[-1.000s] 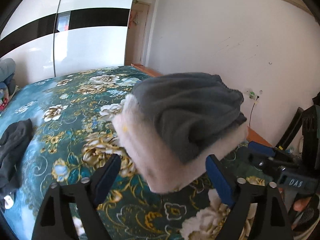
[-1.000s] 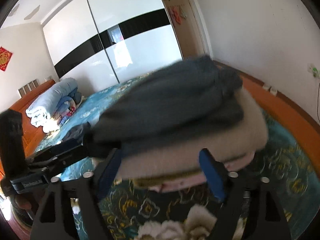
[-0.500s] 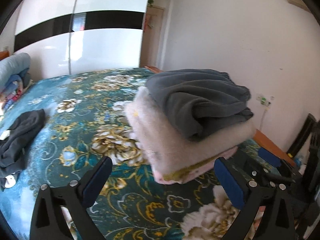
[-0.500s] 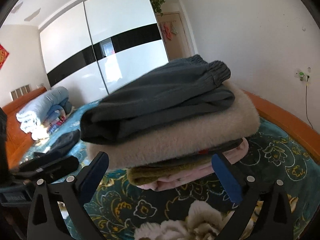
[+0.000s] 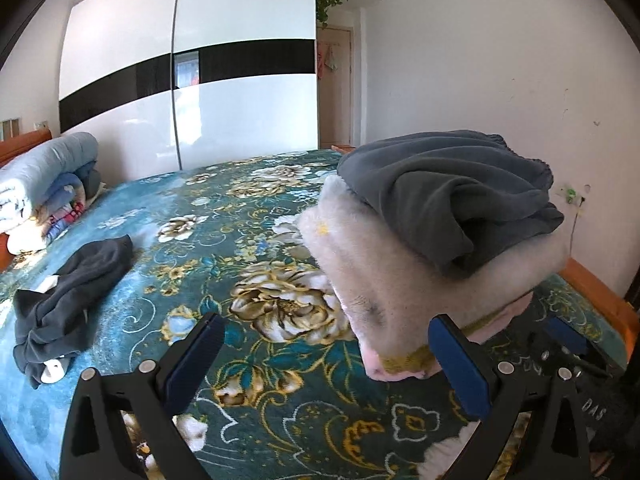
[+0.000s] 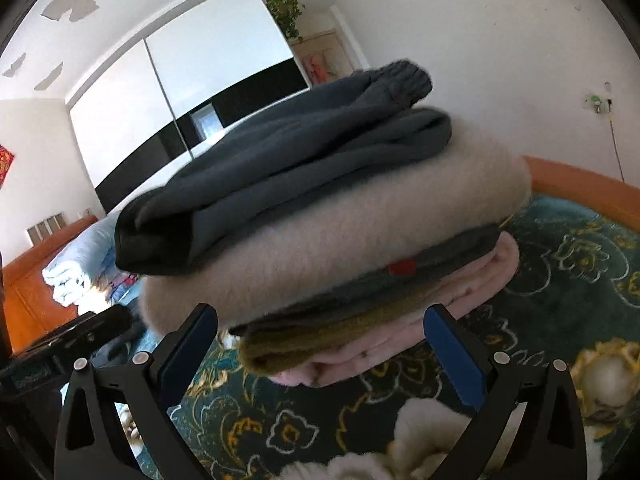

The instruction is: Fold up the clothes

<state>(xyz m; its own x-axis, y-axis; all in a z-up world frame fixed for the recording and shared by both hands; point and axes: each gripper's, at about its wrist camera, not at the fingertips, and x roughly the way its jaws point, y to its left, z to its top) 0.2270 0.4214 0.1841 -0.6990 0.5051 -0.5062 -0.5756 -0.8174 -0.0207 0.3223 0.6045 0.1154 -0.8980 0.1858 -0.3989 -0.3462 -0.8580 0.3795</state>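
Note:
A stack of folded clothes [image 5: 424,264] sits on the floral bed cover: a dark grey garment [image 5: 448,188] on top, a cream fleece [image 5: 392,280] under it, then olive and pink layers. It also shows in the right wrist view [image 6: 340,236]. My left gripper [image 5: 328,356] is open and empty, low over the bed, left of the stack. My right gripper [image 6: 320,344] is open and empty, just in front of the stack's lower layers. A crumpled dark garment [image 5: 68,304] lies unfolded at the left of the bed.
The teal floral bed cover [image 5: 224,240] spans the view. Rolled quilts [image 5: 44,188] lie at the bed's far left. A white-and-black sliding wardrobe [image 5: 200,92] stands behind. An orange wooden bed edge [image 6: 580,184] runs along the white wall. The other gripper's body [image 5: 568,356] shows at lower right.
Both grippers have drawn back from the stack, which now rests still on the bed. The left view has swung to show more of the bed and the crumpled garment.

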